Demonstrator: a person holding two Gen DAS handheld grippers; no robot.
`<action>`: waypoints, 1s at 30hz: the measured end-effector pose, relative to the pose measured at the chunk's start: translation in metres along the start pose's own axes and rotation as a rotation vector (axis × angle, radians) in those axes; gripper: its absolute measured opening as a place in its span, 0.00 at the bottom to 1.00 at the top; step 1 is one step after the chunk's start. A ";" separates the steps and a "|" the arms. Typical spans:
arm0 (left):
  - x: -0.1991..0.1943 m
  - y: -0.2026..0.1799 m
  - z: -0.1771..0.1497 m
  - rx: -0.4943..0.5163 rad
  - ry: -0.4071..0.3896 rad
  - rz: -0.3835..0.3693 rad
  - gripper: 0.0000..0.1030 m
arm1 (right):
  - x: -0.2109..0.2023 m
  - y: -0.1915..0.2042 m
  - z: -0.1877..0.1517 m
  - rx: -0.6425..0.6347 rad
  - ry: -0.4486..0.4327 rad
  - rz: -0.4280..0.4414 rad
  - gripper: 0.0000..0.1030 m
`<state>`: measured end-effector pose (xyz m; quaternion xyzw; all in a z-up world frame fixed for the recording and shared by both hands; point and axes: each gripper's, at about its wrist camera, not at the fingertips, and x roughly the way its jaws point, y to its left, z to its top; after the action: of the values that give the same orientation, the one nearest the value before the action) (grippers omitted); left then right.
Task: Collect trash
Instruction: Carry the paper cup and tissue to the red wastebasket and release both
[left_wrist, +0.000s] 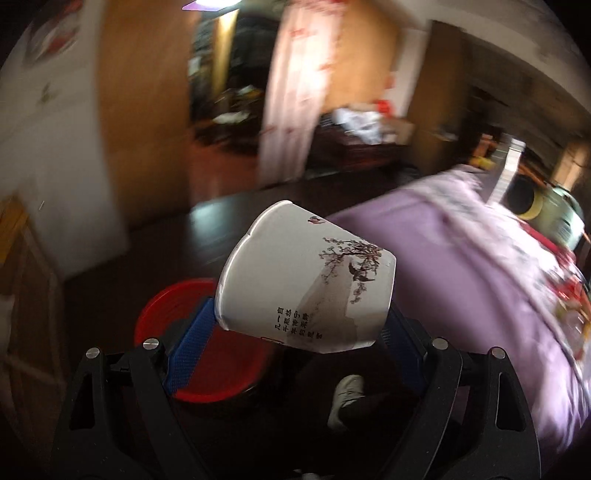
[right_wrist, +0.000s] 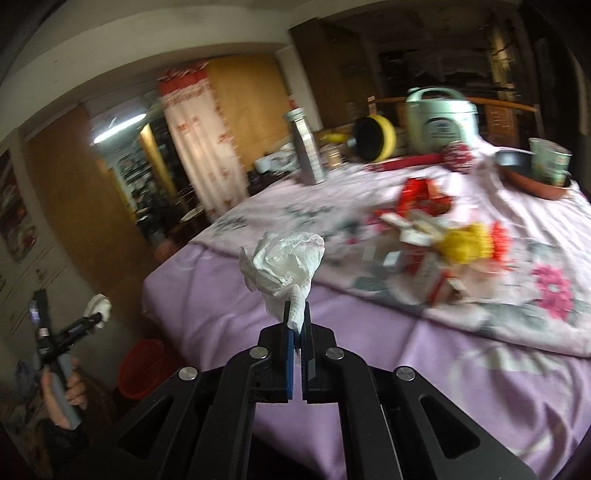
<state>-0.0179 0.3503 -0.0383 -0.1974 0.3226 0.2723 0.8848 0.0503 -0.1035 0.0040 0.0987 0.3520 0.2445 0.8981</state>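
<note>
My left gripper (left_wrist: 301, 325) is shut on a white paper cup (left_wrist: 303, 277) printed with a blossom branch and dark characters; the cup lies on its side between the blue pads, above a red bin (left_wrist: 162, 314) on the dark floor. In the right wrist view the left gripper (right_wrist: 96, 314) with the cup (right_wrist: 99, 307) is at far left above the red bin (right_wrist: 142, 369). My right gripper (right_wrist: 296, 317) is shut on a crumpled white tissue (right_wrist: 284, 264), held over the edge of the purple-clothed table (right_wrist: 221, 295).
On the table lie red and yellow wrappers and packets (right_wrist: 436, 236), a metal flask (right_wrist: 306, 147), a rice cooker (right_wrist: 439, 118), a black and yellow pot (right_wrist: 375, 136) and a pan with a cup (right_wrist: 539, 170). A white shoe (left_wrist: 345, 400) stands by the bin.
</note>
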 end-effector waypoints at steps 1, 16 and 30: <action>0.011 0.013 0.000 -0.025 0.021 0.024 0.81 | 0.006 0.010 0.001 -0.013 0.012 0.016 0.03; 0.102 0.111 -0.025 -0.204 0.199 0.154 0.84 | 0.090 0.170 0.004 -0.208 0.210 0.226 0.03; 0.071 0.192 -0.009 -0.436 0.089 0.319 0.88 | 0.209 0.352 -0.057 -0.432 0.522 0.404 0.04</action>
<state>-0.0932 0.5188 -0.1263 -0.3416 0.3222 0.4622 0.7522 0.0134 0.3059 -0.0368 -0.0908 0.4824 0.5018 0.7122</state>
